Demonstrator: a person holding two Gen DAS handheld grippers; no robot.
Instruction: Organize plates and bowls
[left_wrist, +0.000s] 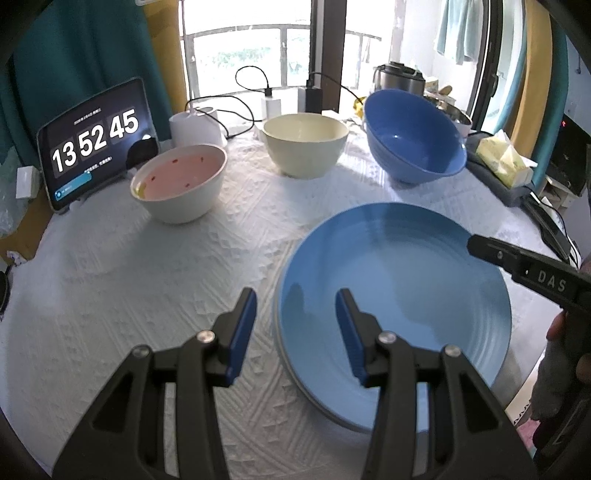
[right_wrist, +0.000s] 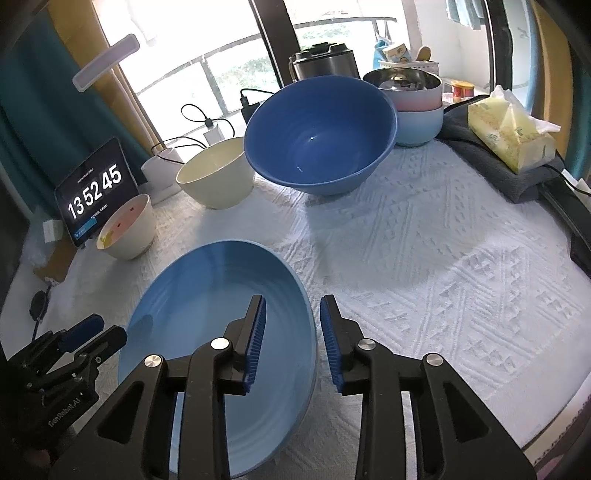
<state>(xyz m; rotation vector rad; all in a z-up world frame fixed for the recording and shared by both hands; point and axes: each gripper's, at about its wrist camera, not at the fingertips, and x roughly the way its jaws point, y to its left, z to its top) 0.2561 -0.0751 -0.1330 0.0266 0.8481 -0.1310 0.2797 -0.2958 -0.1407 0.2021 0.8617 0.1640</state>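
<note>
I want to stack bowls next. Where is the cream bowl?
The cream bowl stands at the table's far side, between the pink-lined bowl and the dark blue bowl.

My left gripper (left_wrist: 295, 306) hovers with jaws apart over the near left rim of the blue plate (left_wrist: 406, 266); three bowls sit behind on the table (left_wrist: 129, 266).

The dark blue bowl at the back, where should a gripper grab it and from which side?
Probably by the rim: the dark blue bowl is tilted, its near lip raised and facing the right gripper. Come from the near side, one finger inside, one outside the thin wall.
</note>
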